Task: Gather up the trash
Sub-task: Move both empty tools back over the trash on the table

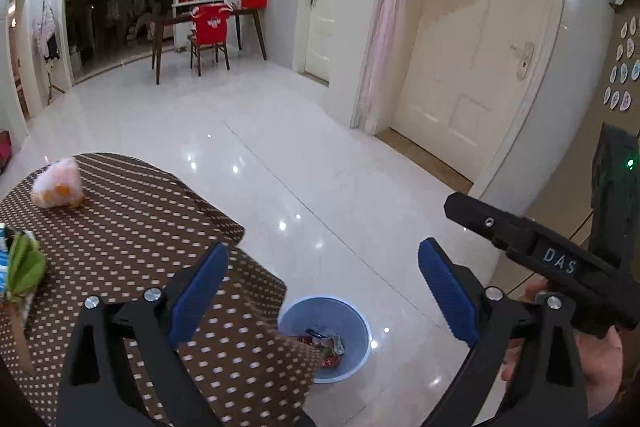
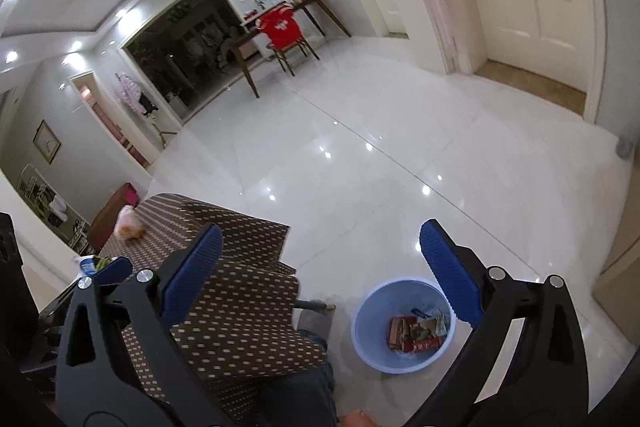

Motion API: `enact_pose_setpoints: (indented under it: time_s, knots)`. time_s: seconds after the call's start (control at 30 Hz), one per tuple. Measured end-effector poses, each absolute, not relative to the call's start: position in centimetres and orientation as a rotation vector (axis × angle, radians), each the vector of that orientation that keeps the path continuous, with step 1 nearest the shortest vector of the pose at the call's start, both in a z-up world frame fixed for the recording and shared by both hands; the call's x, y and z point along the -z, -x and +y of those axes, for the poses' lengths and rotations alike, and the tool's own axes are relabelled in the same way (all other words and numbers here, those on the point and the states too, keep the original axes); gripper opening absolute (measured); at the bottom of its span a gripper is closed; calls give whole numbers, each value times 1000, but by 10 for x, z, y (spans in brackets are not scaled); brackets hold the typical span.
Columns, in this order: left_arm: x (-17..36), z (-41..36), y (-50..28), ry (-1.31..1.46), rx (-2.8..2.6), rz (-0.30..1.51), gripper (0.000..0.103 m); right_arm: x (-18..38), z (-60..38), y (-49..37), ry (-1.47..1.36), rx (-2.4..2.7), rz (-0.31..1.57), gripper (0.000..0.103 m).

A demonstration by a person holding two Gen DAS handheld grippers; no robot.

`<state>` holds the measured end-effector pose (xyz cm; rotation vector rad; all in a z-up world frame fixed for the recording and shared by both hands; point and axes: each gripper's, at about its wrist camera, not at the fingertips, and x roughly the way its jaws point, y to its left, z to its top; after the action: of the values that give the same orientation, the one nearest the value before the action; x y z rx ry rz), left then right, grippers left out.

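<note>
A light blue trash bin [image 1: 352, 331] stands on the white floor beside the table; it holds red and green wrappers [image 1: 326, 345]. It also shows in the right wrist view [image 2: 370, 331] with the wrappers [image 2: 416, 333] inside. My left gripper [image 1: 320, 291] is open and empty, above the table's edge and the bin. My right gripper [image 2: 320, 269] is open and empty, above the floor near the bin; it shows from the side in the left wrist view [image 1: 540, 251]. A pink plastic bag with orange fruit [image 1: 58, 185] lies on the table, and green-and-blue packaging [image 1: 20, 267] lies at its left edge.
The table has a brown cloth with white dots [image 1: 132, 227]. A dark wooden desk and a chair with a red cover [image 1: 210, 27] stand far across the glossy floor. A cream door [image 1: 472, 55] is on the right. My knee in jeans [image 2: 296, 391] is under the table.
</note>
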<state>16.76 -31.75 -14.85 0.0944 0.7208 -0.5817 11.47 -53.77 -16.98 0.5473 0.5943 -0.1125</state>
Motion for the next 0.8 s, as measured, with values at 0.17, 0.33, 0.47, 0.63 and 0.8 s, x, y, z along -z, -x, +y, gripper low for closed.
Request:
enact_pose_setpoints:
  time_s: [0.17, 0.33, 0.47, 0.63, 0.8]
  knots:
    - [137, -287, -160, -63, 555, 685, 94, 149, -507, -119, -501, 67, 575, 97]
    - [126, -253, -151, -33, 526, 647, 94, 131, -473, -124, -448, 14, 563, 97]
    - [115, -222, -141, -22, 502, 602, 94, 120, -441, -130, -399, -61, 557, 97]
    - [110, -182, -133, -3, 478, 575, 94, 112, -394, -139, -324, -162, 569, 97]
    - [106, -144, -127, 13, 421, 554, 94, 108, -348, -152, -255, -232, 589, 97]
